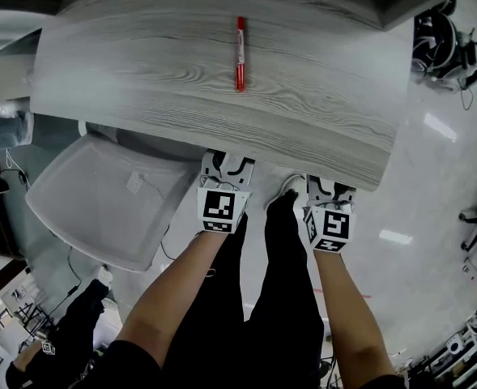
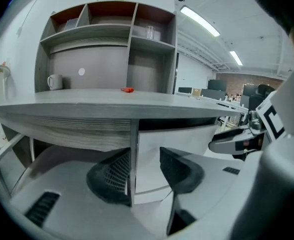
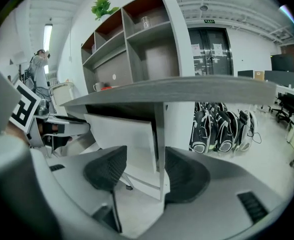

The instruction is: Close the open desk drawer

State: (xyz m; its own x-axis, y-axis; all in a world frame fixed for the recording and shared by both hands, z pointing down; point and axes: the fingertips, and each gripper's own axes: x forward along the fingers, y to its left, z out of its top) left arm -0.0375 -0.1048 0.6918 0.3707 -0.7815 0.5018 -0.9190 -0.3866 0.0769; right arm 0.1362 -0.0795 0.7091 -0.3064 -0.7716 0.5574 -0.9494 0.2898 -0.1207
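Observation:
A white drawer [image 1: 100, 197] stands pulled out from under the grey wood desk [image 1: 319, 79], at the left in the head view. My left gripper [image 1: 226, 167] sits just right of it at the desk's front edge, and my right gripper [image 1: 329, 189] is further right. In the left gripper view the left gripper [image 2: 144, 171] is open, with a grey upright post [image 2: 133, 154] and a white panel [image 2: 156, 156] beyond its jaws. The right gripper [image 3: 146, 171] is open too, facing a white panel [image 3: 124, 141] and a grey post [image 3: 159, 144]. Neither holds anything.
A red pen [image 1: 240, 53] lies on the desktop. A shelf unit with a white mug [image 2: 53, 81] stands at the desk's back. Black-and-white bags [image 3: 221, 129] line the wall to the right. The person's dark trouser legs [image 1: 278, 298] are below the grippers.

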